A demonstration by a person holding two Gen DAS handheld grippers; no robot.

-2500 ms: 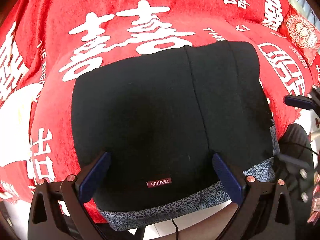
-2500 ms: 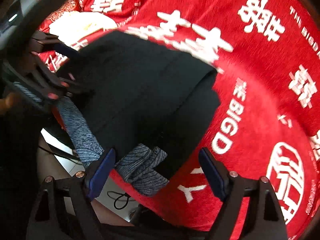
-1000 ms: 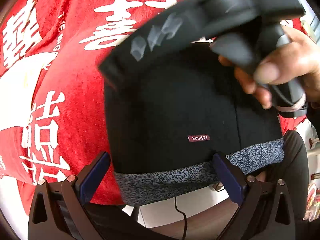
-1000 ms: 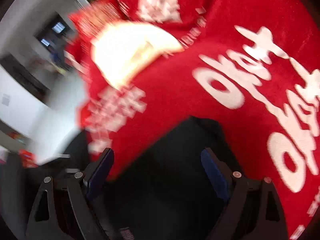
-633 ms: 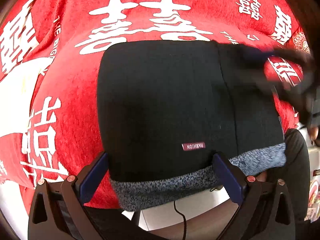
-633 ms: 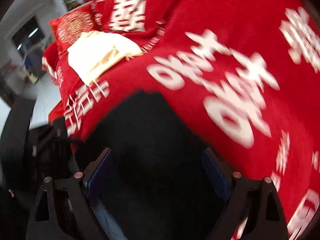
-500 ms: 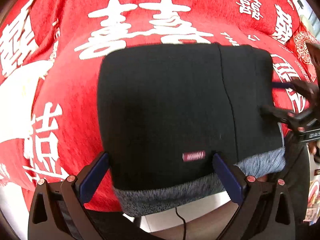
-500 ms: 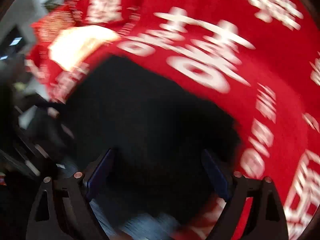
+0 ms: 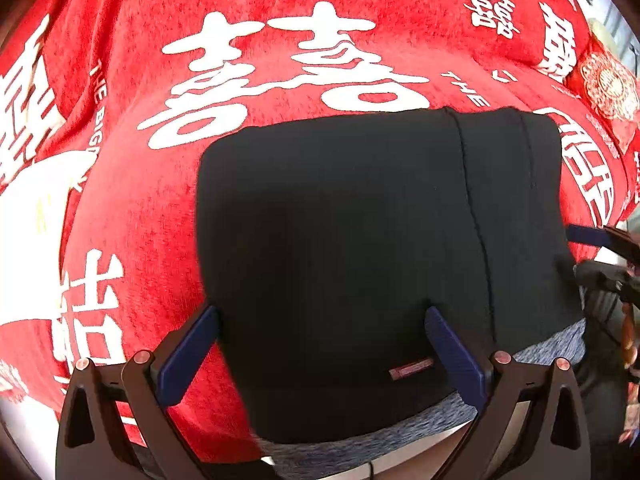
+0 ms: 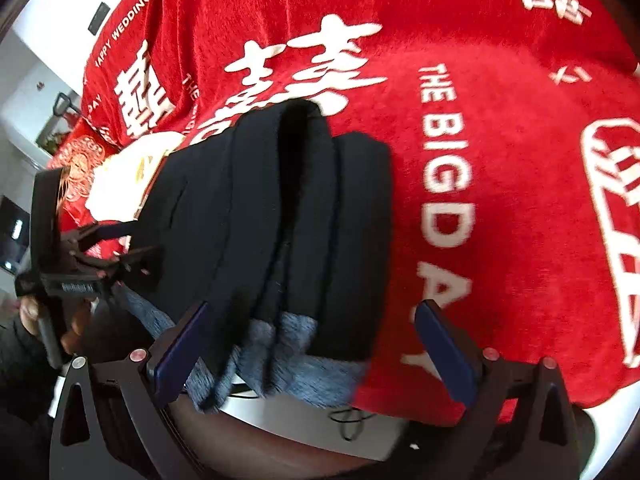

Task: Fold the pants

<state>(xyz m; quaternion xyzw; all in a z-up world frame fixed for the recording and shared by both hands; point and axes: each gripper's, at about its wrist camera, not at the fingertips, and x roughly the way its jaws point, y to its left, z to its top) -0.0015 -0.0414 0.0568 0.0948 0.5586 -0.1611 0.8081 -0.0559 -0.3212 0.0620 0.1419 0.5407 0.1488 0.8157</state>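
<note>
Black pants point(image 9: 352, 240) lie folded into a thick rectangular stack on the red cloth, their grey speckled waistband point(image 9: 400, 436) hanging over the near edge. A small red label point(image 9: 411, 368) sits near that edge. My left gripper point(image 9: 320, 344) is open over the stack's near left part, holding nothing. My right gripper point(image 10: 312, 344) is open at the stack's right side, where the layered fold edges point(image 10: 288, 208) show. The left gripper also shows in the right wrist view point(image 10: 116, 248).
The red cloth point(image 9: 280, 12) with white characters covers the whole surface. A white and yellow patch point(image 10: 128, 172) and a red patterned cushion point(image 10: 80, 160) lie beyond the pants. A white floor and a black cable point(image 10: 348, 420) show below the near edge.
The right gripper has swung from over the stack back to its right side. The left gripper has shifted a little; the pants stay folded in place.
</note>
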